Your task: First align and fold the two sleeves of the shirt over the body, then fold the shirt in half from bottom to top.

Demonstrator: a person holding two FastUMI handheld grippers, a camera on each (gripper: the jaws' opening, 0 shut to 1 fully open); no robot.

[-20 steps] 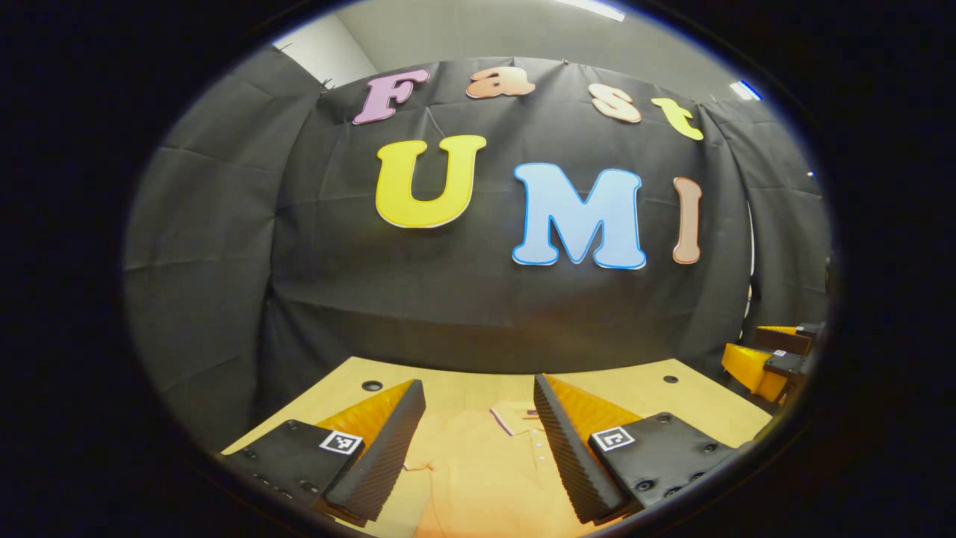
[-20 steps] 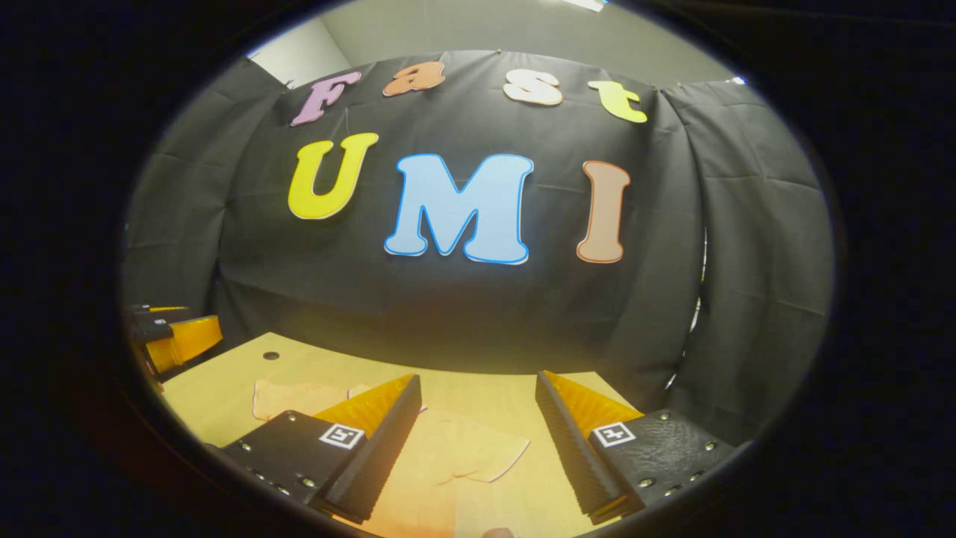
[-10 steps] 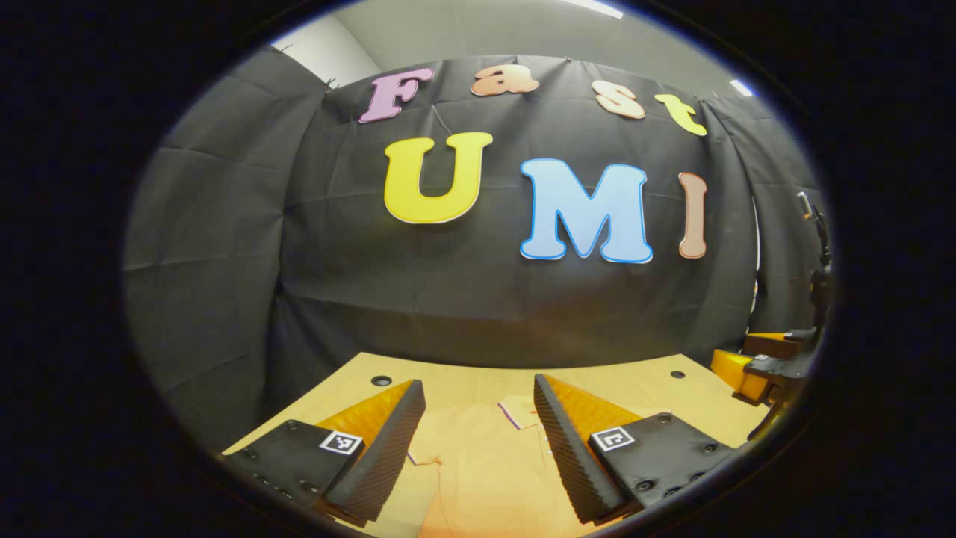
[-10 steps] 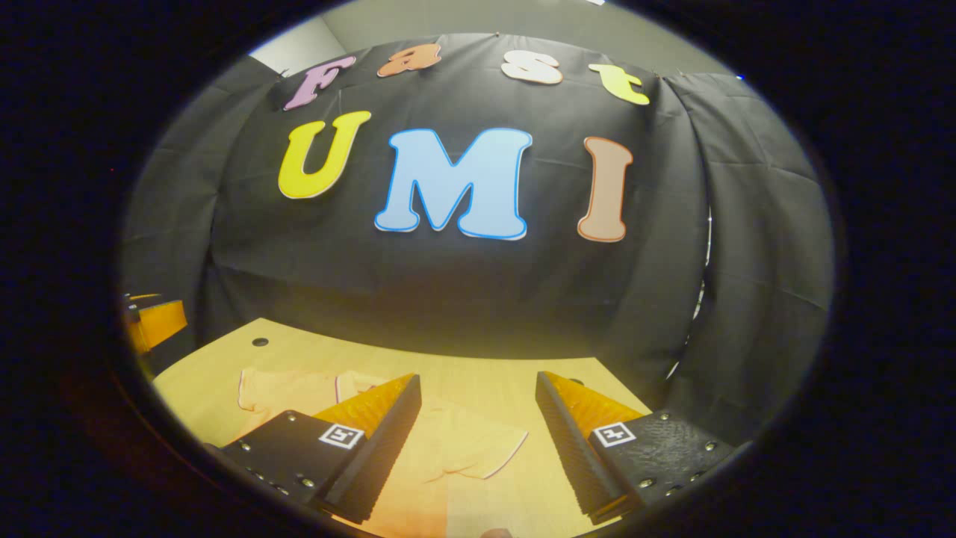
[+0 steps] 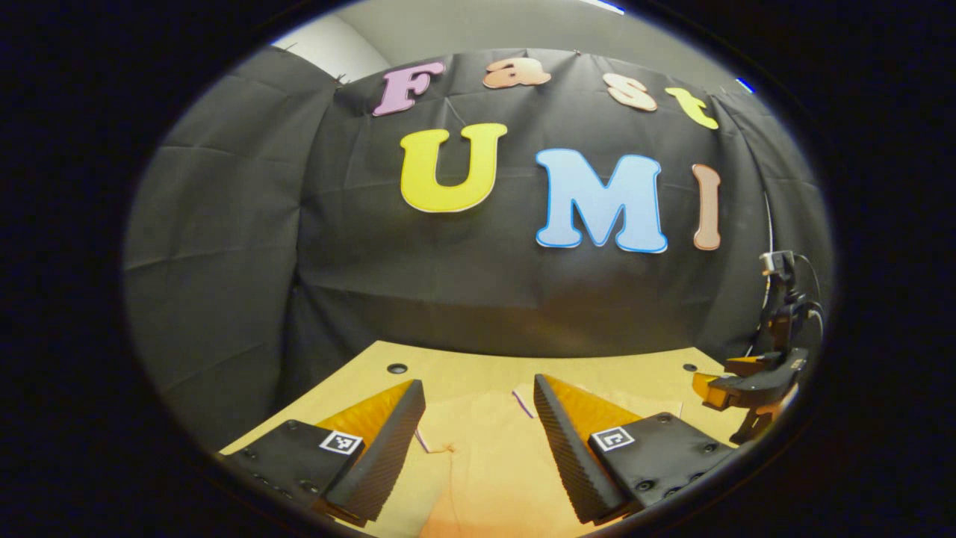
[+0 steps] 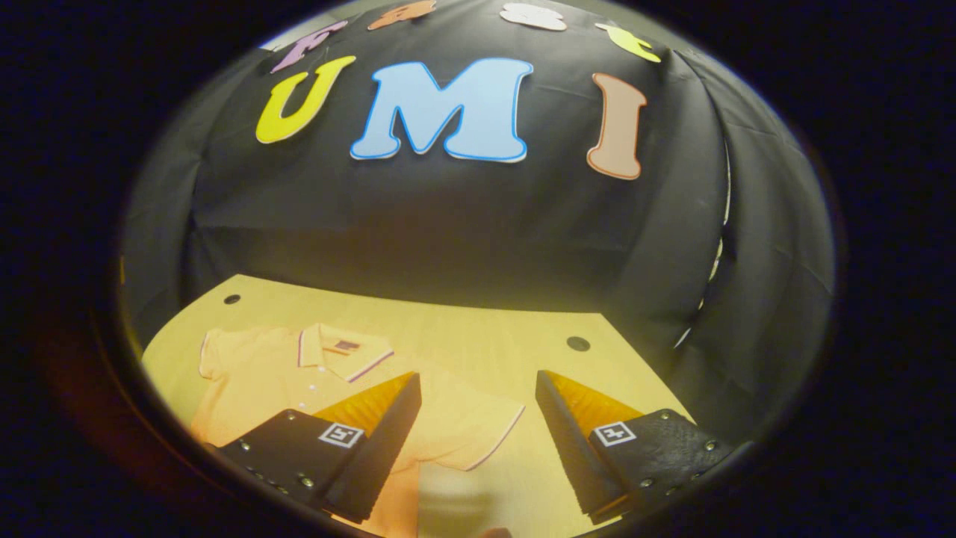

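Right gripper view shows the shirt's collar; both tongs gape apart, empty.

It looked like a recording booth in a lab: black cloth hung as walls around a pale wooden bench with drilled holes, plain grey wall and a ceiling light above.

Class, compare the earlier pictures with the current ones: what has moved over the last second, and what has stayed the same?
The right gripper has tipped downward, so its view now takes in the shirt's collar and both sleeves. The left gripper swung slightly to one side. Both grippers stayed open, holding nothing. The shirt still lies flat and unfolded on the table.
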